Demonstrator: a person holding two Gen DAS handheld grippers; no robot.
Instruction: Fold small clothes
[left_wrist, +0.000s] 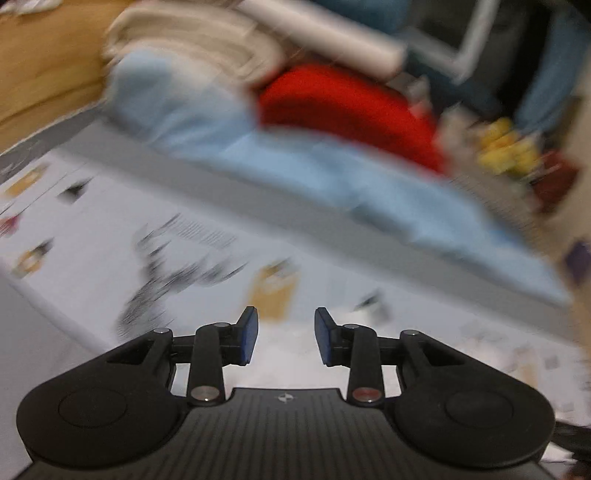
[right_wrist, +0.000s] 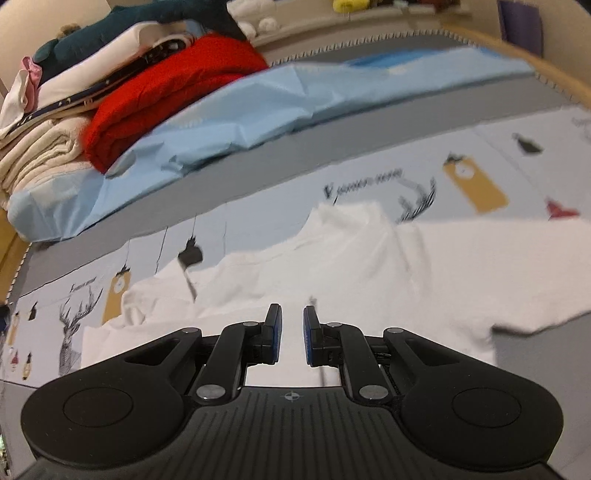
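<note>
A white garment lies spread on a pale printed cloth with deer and lantern pictures. My right gripper hovers over the garment's near part. Its blue pads stand a narrow gap apart, and no cloth shows pinched between them. The left wrist view is blurred. There my left gripper is open over the printed cloth, with nothing between its fingers. The white garment is not in that view.
A crumpled light blue sheet lies along the far side, with a folded red garment and a stack of cream and white clothes on it. The left view shows the blue sheet, red garment and wooden surface.
</note>
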